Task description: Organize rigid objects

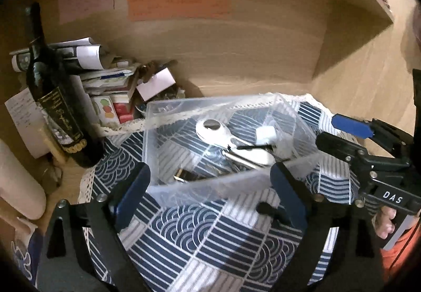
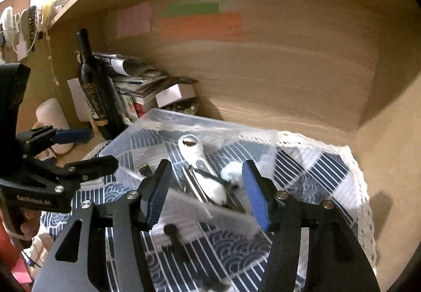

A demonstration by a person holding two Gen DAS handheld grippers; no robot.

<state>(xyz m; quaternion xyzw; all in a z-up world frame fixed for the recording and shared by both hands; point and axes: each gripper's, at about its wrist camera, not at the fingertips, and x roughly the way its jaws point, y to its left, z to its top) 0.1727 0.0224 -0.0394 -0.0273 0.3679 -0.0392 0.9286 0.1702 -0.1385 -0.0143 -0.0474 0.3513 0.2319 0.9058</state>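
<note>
I see the wooden desk (image 1: 342,76) under a blue patterned cloth (image 1: 200,234); on it sits the clear plastic bin (image 1: 168,139), holding a white bottle opener (image 1: 218,131) and metal bits. My left gripper (image 1: 210,186) and right gripper (image 2: 208,194) both gape wide at the bin's near wall, 0 items held. Wine bottle (image 1: 50,97) stands left.

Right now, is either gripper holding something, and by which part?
Nothing is held. The left gripper and the right gripper both have open jaws, poised near the clear plastic box that contains white-handled scissors.
</note>
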